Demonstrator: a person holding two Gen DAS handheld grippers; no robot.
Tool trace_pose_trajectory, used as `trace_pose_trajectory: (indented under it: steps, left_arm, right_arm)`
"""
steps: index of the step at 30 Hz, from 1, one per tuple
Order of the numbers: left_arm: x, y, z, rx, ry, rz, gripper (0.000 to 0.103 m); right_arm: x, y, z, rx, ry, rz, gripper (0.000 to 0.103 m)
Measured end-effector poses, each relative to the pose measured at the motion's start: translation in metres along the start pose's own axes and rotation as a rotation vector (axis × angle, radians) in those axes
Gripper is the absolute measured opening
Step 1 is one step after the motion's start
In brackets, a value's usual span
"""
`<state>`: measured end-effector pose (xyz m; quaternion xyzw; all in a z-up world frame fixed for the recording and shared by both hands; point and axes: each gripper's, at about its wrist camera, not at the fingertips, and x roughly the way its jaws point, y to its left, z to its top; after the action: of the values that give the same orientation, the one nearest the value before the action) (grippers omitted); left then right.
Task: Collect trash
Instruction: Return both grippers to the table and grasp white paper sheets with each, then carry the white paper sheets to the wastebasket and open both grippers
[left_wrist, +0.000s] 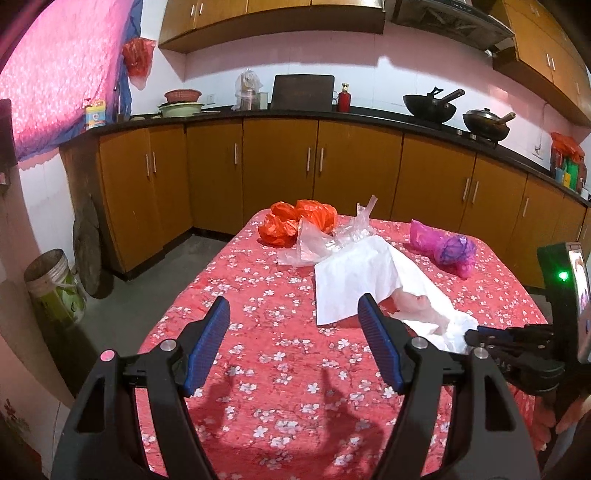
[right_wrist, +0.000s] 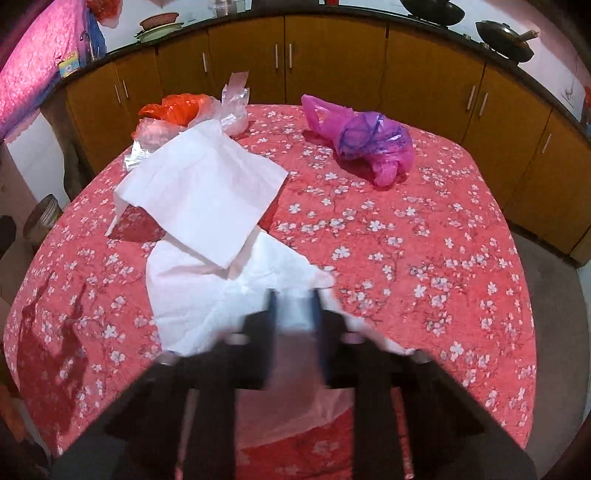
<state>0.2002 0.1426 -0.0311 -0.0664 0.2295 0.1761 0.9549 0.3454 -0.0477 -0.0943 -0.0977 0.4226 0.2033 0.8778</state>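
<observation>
A white plastic bag lies spread across the red flowered tablecloth; it also shows in the left wrist view. My right gripper is shut on the bag's near edge, blurred by motion; it shows at the right in the left wrist view. My left gripper is open and empty above the near part of the table, left of the bag. Behind lie an orange bag, a clear plastic bag and a pink-purple bag.
Wooden cabinets with a dark counter run behind and to the right of the table. A bucket stands on the floor at the left. Woks sit on the counter.
</observation>
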Motion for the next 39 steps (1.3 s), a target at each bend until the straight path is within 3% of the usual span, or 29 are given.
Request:
trace_pose_trajectory:
  steps: [5,16,24,27,30,32,34,39]
  left_arm:
    - [0.003,-0.007,0.001,0.005,0.008,-0.008,0.071]
    - [0.020,-0.035,0.017,-0.006,0.034,-0.094,0.078]
    - [0.064,-0.069,0.024,-0.019,0.162,-0.135,0.082]
    - [0.079,-0.078,0.021,0.014,0.212,-0.125,0.070]
    - [0.091,-0.078,0.015,0.006,0.269,-0.133,0.051]
    - [0.097,-0.075,0.011,0.000,0.304,-0.138,0.018]
    - [0.098,-0.071,0.010,-0.016,0.319,-0.158,0.004]
    - [0.079,-0.061,0.016,-0.017,0.265,-0.182,0.000]
  right_arm:
    - [-0.008,-0.014,-0.001,0.050,-0.040,-0.003,0.003]
    - [-0.049,-0.070,0.002,0.221,-0.215,-0.138,0.003]
    - [-0.058,-0.081,-0.003,0.231,-0.230,-0.133,0.003]
    - [-0.058,-0.081,-0.003,0.222,-0.230,-0.131,0.003]
    - [-0.057,-0.081,-0.005,0.224,-0.229,-0.128,0.003]
    - [-0.057,-0.082,-0.005,0.229,-0.229,-0.128,0.003]
    - [-0.057,-0.083,-0.005,0.234,-0.231,-0.127,0.003]
    - [-0.060,-0.086,-0.007,0.248,-0.239,-0.126,0.003]
